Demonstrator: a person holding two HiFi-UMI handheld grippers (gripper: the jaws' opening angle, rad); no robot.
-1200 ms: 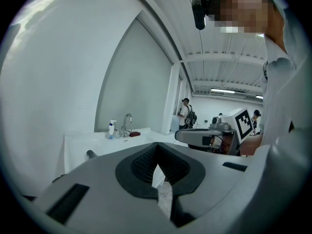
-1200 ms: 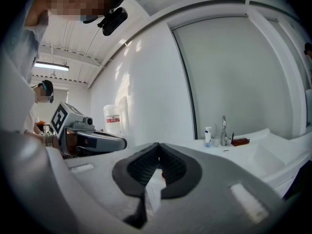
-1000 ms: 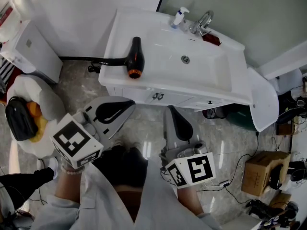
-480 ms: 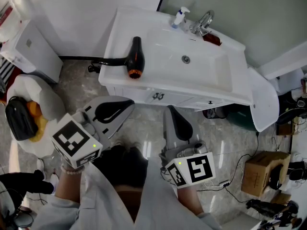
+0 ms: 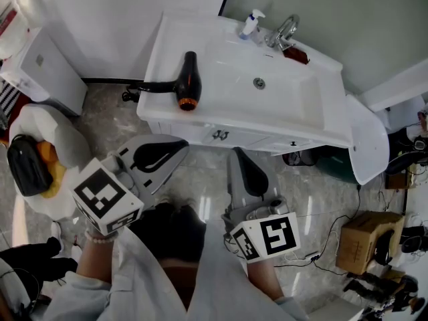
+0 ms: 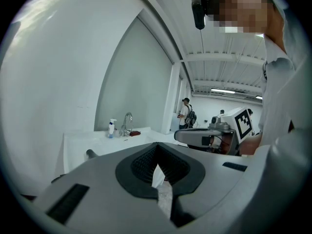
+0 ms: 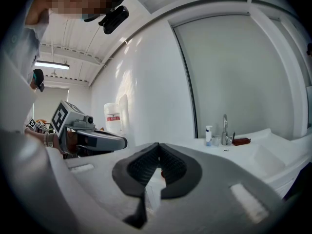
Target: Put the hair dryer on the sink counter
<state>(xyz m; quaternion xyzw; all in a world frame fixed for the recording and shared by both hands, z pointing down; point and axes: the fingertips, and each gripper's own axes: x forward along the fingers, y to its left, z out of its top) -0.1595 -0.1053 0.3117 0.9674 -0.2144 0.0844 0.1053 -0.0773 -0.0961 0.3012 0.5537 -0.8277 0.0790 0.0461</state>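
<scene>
A black hair dryer (image 5: 188, 79) with an orange ring at its nozzle lies on the left part of the white sink counter (image 5: 167, 42), its cord trailing off the left edge. In the left gripper view only its black end (image 6: 90, 153) shows above the jaws. Both grippers hover over the floor in front of the vanity, apart from the dryer. My left gripper (image 5: 175, 146) is shut with nothing in it. My right gripper (image 5: 235, 154) is shut and empty too; its tips meet in the right gripper view (image 7: 157, 146).
A tap (image 5: 283, 29), a soap bottle (image 5: 249, 25) and a small dark red thing (image 5: 295, 55) stand at the back of the basin (image 5: 267, 85). A white appliance (image 5: 47, 69) and a stool with a black bag (image 5: 27, 166) are at left. Boxes and cables (image 5: 364, 243) lie at right.
Both grippers and the hair dryer are where they were. Only a dark shoe at the bottom left of the head view has shifted.
</scene>
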